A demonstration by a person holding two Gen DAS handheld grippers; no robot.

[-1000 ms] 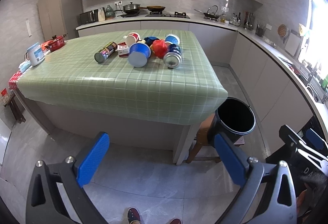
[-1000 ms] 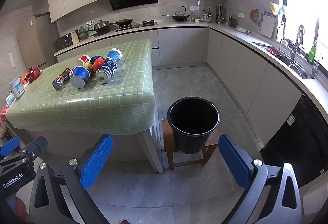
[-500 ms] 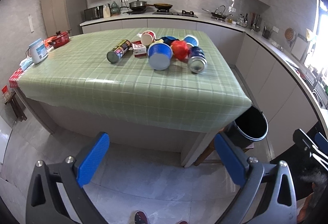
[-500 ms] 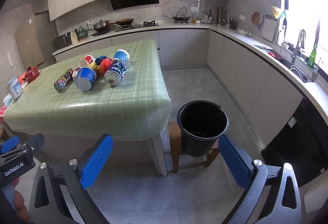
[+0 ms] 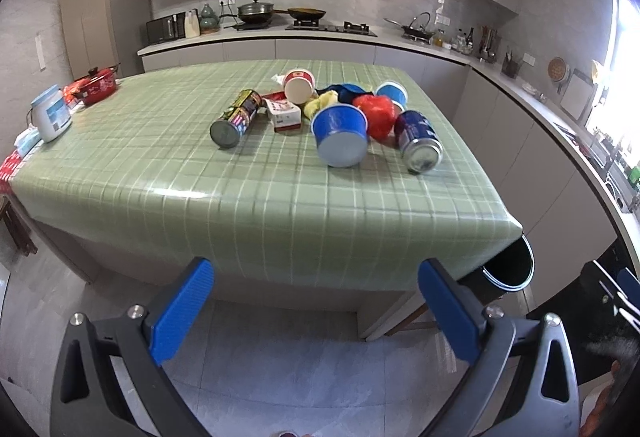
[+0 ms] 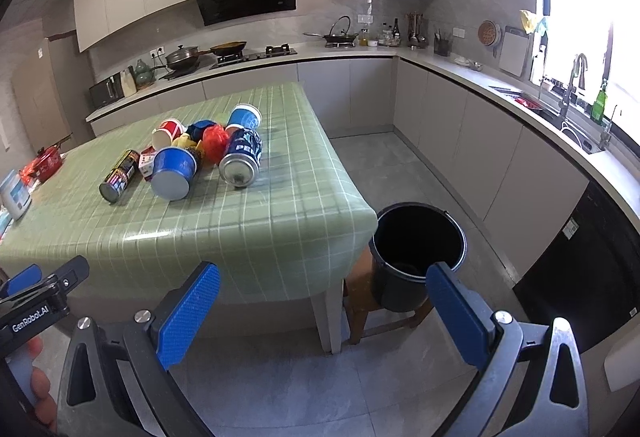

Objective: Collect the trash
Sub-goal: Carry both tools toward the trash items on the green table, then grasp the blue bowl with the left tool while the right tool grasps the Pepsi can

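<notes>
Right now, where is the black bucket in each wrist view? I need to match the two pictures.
Left wrist view: the black bucket sits at lower right, mostly hidden behind the table corner, only part of its rim showing.
Right wrist view: the bucket is right of centre, fully visible, standing on a wooden stool.
Shared landmark: the blue can lying on the green tablecloth.

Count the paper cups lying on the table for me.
3: a big blue cup nearest, a red-and-white cup behind the pile, a small blue cup at the back right. More may be hidden.
</notes>
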